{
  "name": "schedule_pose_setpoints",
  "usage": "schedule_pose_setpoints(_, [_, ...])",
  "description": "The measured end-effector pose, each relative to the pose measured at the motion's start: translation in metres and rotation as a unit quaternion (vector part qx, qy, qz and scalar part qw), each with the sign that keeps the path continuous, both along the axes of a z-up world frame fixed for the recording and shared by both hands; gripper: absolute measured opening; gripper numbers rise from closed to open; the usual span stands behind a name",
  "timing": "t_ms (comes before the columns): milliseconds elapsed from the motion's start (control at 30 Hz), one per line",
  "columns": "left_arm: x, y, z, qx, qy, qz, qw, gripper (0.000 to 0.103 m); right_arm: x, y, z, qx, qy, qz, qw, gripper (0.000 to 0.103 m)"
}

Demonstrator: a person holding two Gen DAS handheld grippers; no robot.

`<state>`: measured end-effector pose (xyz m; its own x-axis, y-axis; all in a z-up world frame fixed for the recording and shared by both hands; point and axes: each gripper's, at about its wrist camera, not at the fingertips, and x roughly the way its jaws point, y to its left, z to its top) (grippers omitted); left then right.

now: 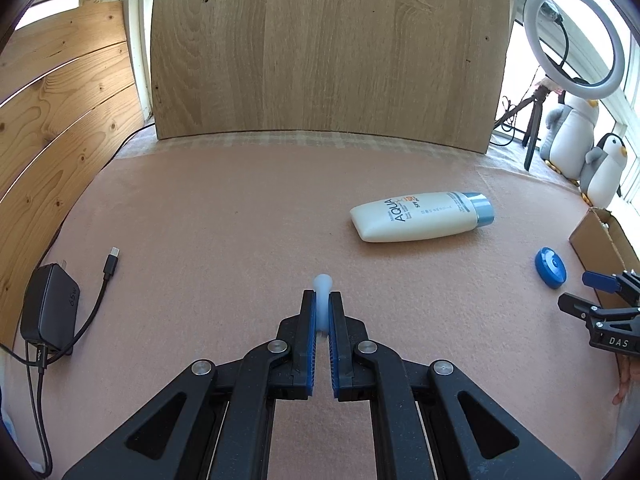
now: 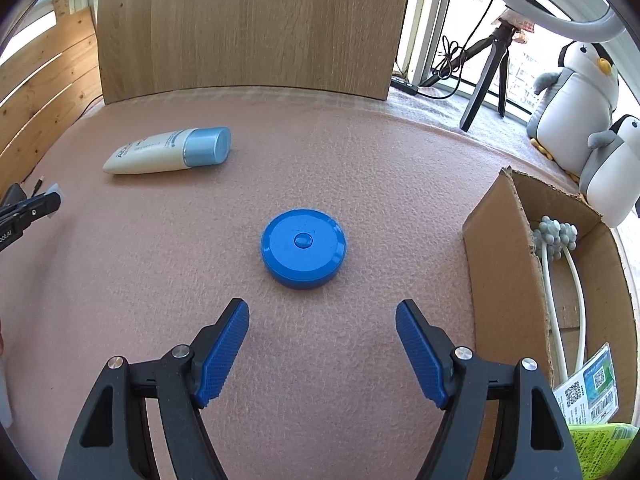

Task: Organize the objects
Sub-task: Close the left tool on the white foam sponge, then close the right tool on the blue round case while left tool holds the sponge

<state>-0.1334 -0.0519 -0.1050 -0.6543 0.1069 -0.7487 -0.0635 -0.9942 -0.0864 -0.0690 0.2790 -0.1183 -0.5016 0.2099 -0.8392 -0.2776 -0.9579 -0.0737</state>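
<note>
Clamping pale blue-white piece [image 1: 322, 285], left claw [image 1: 321, 300] pinched tight, above pink surface [image 1: 224, 216]. Sunscreen tube [image 1: 420, 216] ahead-right. Right claw [image 2: 322, 312] spread wide, empty; blue round case [image 2: 303, 247] just ahead, cardboard box [image 2: 504, 264] to right.

At the left edge of the left wrist view we see a black charger [image 1: 50, 307] lying on the pink cloth [image 1: 224, 216], and its cable ends in a free plug [image 1: 111, 260] just beside it. A large wooden board [image 1: 328, 48] stands at the top centre. In the upper right a ring light [image 1: 575, 40] stands on a tripod [image 2: 486, 76], near two plush penguins [image 2: 576, 92].
</note>
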Motion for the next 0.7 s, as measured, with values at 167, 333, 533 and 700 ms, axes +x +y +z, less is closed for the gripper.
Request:
schedule_pose_setpoints(167, [0.008,-0.006,0.01,0.008,0.007,0.007,0.9999,0.005,-0.009,0.003,0.002,0.0,0.007,-0.002,1.0,0.072])
schedule_pose_setpoints(333, [0.016,-0.01,0.021,0.014,0.015,0.01,0.9997,0.005,-0.027,-0.002,0.001,0.009,-0.001,0.015,1.0,0.072])
schedule_pose_setpoints(533, [0.024,-0.013,0.03,0.015,0.017,0.012,0.9997,0.005,-0.029,0.016,-0.011,-0.022,-0.002,-0.005,1.0,0.072])
schedule_pose_setpoints(700, [0.026,-0.011,0.032,0.014,0.014,0.011,0.9997,0.005,-0.026,0.021,-0.012,-0.036,0.015,-0.008,0.999,0.063])
